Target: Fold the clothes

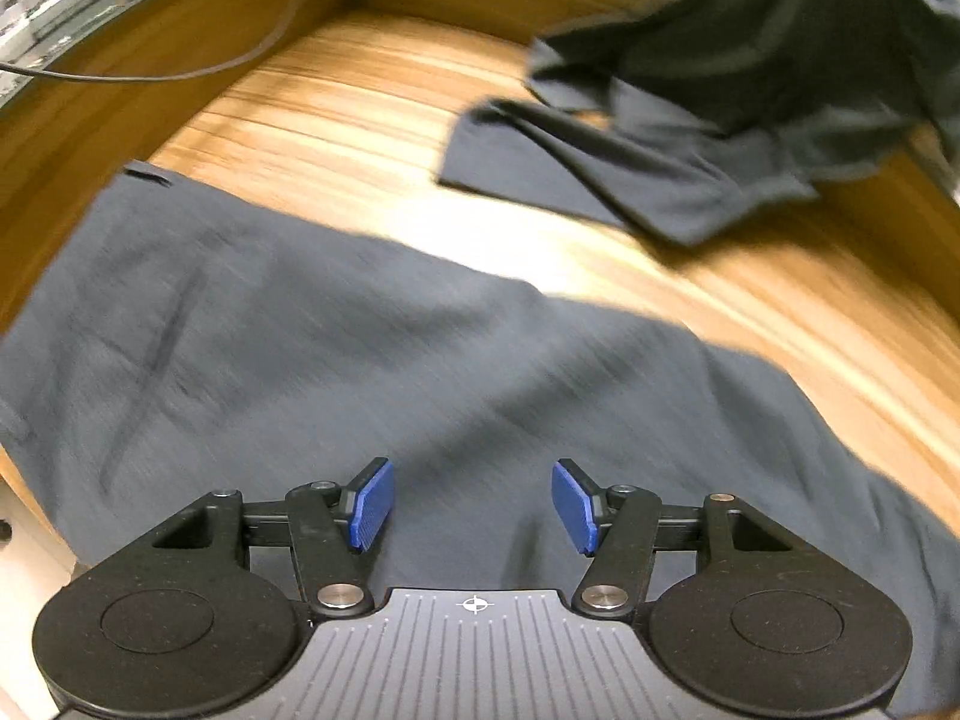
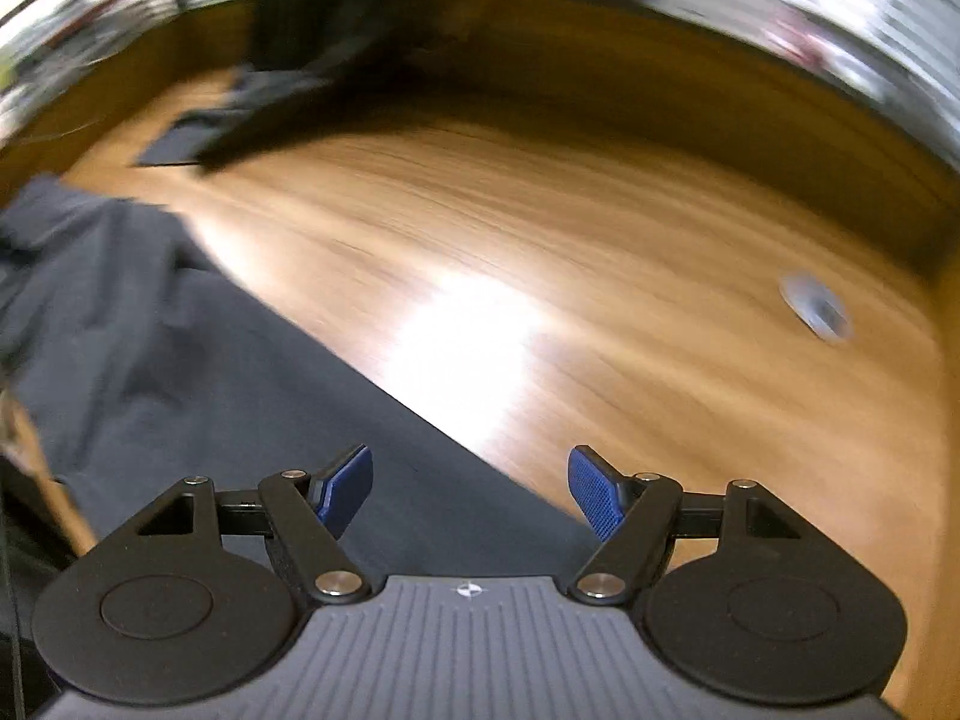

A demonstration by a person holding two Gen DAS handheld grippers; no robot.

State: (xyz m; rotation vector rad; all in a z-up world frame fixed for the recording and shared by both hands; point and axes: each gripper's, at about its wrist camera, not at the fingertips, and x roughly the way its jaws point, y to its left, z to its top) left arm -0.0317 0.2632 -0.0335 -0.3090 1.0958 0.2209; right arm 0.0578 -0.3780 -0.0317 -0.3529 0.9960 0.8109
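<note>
The wooden tabletop (image 1: 372, 120) is a warm honey-brown with darker streaks of grain running along it and pale glare patches; its raised rim (image 1: 150, 78) is a deeper brown. On the tabletop, the near garment (image 1: 300, 348) is plain slate grey, unpatterned, with a faint darker crease line. Farther across the tabletop, the crumpled garment (image 1: 690, 138) is a darker charcoal grey, also plain. A thin dark cable (image 1: 180, 75) crosses the rim. Both grippers, left gripper (image 1: 473, 504) and right gripper (image 2: 471, 495), are black with ribbed grey housings and blue textured pads (image 2: 594, 498). A small pale grey disc (image 2: 816, 306) lies on the tabletop's far right.
</note>
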